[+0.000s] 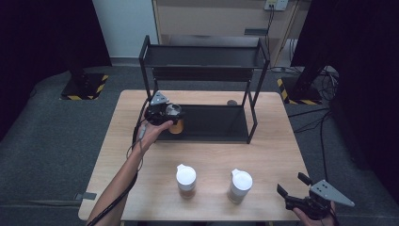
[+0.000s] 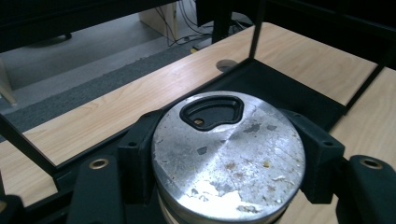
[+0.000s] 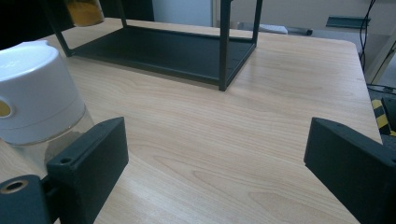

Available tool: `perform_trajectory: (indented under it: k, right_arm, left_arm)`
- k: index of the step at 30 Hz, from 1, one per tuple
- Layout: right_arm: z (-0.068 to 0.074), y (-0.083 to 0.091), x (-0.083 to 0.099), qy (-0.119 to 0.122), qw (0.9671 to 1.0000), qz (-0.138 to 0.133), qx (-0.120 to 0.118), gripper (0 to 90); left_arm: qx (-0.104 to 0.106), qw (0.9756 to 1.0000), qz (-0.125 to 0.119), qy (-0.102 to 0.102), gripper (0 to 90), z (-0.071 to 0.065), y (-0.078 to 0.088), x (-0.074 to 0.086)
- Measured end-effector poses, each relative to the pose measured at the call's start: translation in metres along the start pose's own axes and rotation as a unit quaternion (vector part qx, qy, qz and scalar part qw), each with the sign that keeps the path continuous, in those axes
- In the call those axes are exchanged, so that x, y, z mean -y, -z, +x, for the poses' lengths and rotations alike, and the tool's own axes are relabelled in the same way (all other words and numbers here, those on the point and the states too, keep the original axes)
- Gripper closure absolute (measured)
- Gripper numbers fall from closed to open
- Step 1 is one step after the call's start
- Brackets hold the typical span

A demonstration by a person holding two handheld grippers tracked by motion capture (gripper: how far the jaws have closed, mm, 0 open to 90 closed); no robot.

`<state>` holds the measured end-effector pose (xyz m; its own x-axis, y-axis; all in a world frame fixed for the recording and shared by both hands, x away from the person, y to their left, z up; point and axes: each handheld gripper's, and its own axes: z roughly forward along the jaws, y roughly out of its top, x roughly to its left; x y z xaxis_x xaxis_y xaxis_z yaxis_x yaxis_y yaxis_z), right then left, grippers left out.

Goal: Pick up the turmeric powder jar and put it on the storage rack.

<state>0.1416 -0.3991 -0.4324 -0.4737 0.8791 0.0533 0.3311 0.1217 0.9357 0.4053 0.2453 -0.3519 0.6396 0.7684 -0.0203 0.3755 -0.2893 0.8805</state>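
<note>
Left gripper (image 1: 170, 114) fingers pinch silver-lidded jar (image 2: 229, 154) at black rack (image 1: 207, 56) lower shelf. Two white-capped jars (image 1: 186, 180) stand on counter (image 1: 263, 150). Right gripper (image 1: 294, 188) fingers spread, empty.

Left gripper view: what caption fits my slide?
Left gripper shut on a silver-lidded jar above the black shelf.

Three jars: two white-capped jars, one near left (image 1: 186, 181) and one near right (image 1: 239, 185), plus one metal-lidded jar (image 1: 174, 117) far left. One black rack (image 1: 205, 56). One desk (image 1: 273, 146). Two tongs, left (image 1: 170, 114) and right (image 1: 294, 189).
</note>
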Motion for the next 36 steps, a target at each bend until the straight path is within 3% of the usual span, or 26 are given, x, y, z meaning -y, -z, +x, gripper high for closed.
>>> perform_trajectory:
  k: [4,14,21,36]
  right_arm:
    - [-0.001,0.0,0.0,-0.002,1.0,0.0,-0.001,6.5]
    - [-0.001,0.0,0.0,-0.003,1.0,-0.001,-0.001,6.5]
    - [-0.001,0.0,0.001,-0.003,1.0,-0.001,-0.002,6.6]
    - [-0.002,0.0,0.001,-0.005,1.0,0.0,-0.002,6.6]
  left_arm:
    - [-0.015,0.9998,-0.002,0.01,34.2,0.001,-0.009,0.0]
    - [-0.048,0.9988,0.003,0.008,34.3,-0.001,-0.029,0.004]
    - [-0.055,0.9983,0.008,0.016,34.3,0.0,-0.04,0.011]
    - [-0.065,0.9975,0.025,0.011,34.2,-0.005,-0.054,0.023]
